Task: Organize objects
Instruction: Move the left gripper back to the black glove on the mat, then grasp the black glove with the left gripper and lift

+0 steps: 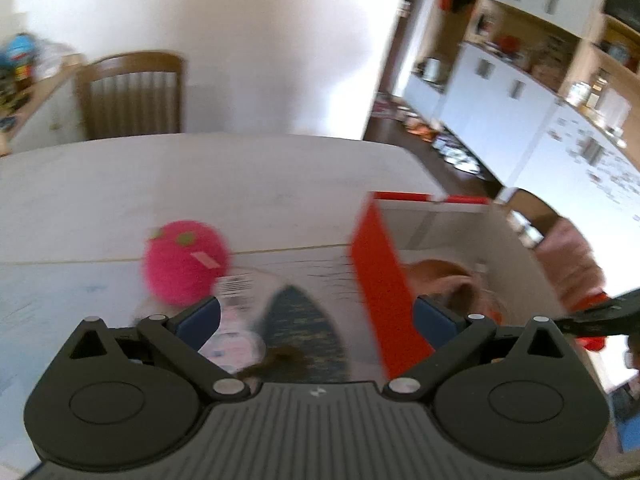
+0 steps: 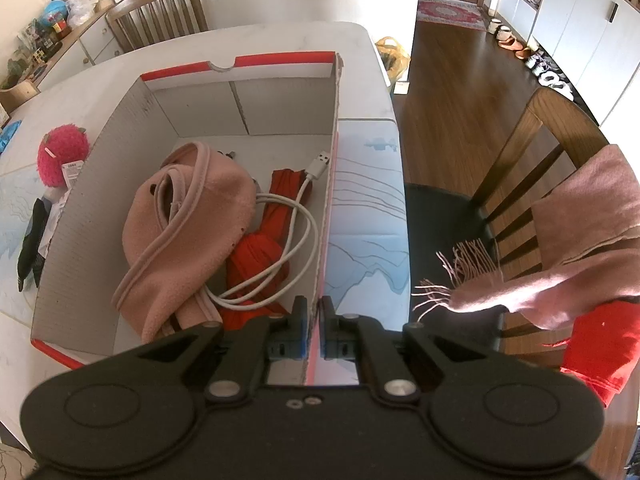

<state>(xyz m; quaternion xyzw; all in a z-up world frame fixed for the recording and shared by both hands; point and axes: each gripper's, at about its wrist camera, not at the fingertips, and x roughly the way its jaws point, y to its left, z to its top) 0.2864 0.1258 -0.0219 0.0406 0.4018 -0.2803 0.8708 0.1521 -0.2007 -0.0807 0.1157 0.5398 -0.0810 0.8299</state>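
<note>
White and smooth, the counter (image 2: 280, 40) is carrying a printed mat with thin mountain lines under an open cardboard box (image 2: 100, 200), red outside and pale grey within, its straight walls standing upright. Nearest the right wrist camera, the right tongs (image 2: 314, 312) are pinching the box's near right wall, the blue pads closed on the thin cardboard edge. Inside, a soft pink fleece hat (image 2: 188, 220) with piped seams is lying along the left wall, touching a crumpled red cloth (image 2: 256, 256), and a glossy white USB cable (image 2: 296, 216) is looping over that cloth, its metal plug pointing toward the right wall. The far half of the box floor is showing bare.

Outside the left wall, a dark sock (image 2: 30, 240) is lying flat, and a fuzzy round pink plush (image 2: 60, 156) with a paper tag is sitting beyond it, just beside the box.

In the blurred left wrist view, the left tongs (image 1: 316, 316) are spread as wide as they go, gripping nothing, hovering above the dark sock with the plush to the left and the box's red wall to the right.

Beyond the counter's rounded right edge, a slatted wooden chair (image 2: 532, 152) is carrying a fringed pink scarf (image 2: 560, 248), over open wooden floor (image 2: 448, 92).
</note>
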